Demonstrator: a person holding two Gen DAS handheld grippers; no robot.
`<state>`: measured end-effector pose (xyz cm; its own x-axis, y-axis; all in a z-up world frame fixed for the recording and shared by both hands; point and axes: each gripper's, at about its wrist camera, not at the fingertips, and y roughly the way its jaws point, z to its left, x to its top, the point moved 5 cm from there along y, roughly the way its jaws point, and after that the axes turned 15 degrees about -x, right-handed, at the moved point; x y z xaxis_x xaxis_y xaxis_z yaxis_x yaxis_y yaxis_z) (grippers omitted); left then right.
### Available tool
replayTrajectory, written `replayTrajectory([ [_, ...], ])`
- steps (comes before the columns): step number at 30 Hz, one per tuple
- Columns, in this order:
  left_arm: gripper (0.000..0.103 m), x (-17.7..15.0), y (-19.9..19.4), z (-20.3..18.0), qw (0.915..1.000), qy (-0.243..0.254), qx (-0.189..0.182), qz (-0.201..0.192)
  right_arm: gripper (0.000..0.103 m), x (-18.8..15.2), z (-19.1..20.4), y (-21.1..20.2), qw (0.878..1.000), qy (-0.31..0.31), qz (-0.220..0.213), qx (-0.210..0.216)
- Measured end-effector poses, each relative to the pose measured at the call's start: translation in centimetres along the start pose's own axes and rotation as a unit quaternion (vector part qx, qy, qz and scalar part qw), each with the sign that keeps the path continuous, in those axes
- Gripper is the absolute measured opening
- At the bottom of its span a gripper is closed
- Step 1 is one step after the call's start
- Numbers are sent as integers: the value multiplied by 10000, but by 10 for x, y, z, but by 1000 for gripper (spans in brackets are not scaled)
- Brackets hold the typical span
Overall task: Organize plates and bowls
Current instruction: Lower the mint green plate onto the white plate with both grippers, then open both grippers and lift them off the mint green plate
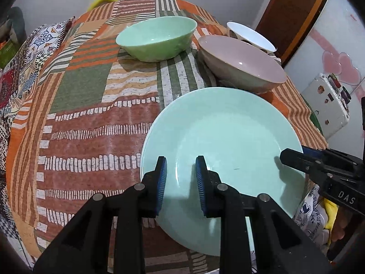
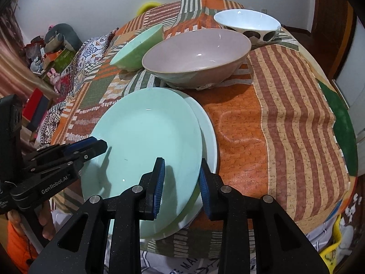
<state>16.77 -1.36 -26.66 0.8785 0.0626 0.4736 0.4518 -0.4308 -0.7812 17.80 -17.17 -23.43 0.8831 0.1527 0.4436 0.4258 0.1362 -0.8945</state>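
You have two plates stacked at the table's [image 2: 285, 114] near edge: a mint plate [image 2: 146, 150] on a paler plate [image 2: 211, 137]. Three bowls sit farther back: green bowl [image 1: 157, 37], pink bowl [image 2: 196, 57], spotted bowl [image 2: 247, 24]. Your left claw [image 1: 180, 178] and right claw [image 2: 181, 180] each clamp the mint plate's rim, jaws nearly together.

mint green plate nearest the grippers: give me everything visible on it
The mint green plate is round, glossy, shallow and empty, apparently ceramic. It lies on a paler plate, shifted off-centre, at the near edge of the patterned tablecloth. The left gripper and right gripper both straddle its rim; whether they pinch it is unclear.
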Motion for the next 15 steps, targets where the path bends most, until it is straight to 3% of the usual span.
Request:
replayTrajectory([
  [15,24,14,-12,-12,9998,135,-122,-120,28,14,-15,-23,9991,157,-382,-83],
])
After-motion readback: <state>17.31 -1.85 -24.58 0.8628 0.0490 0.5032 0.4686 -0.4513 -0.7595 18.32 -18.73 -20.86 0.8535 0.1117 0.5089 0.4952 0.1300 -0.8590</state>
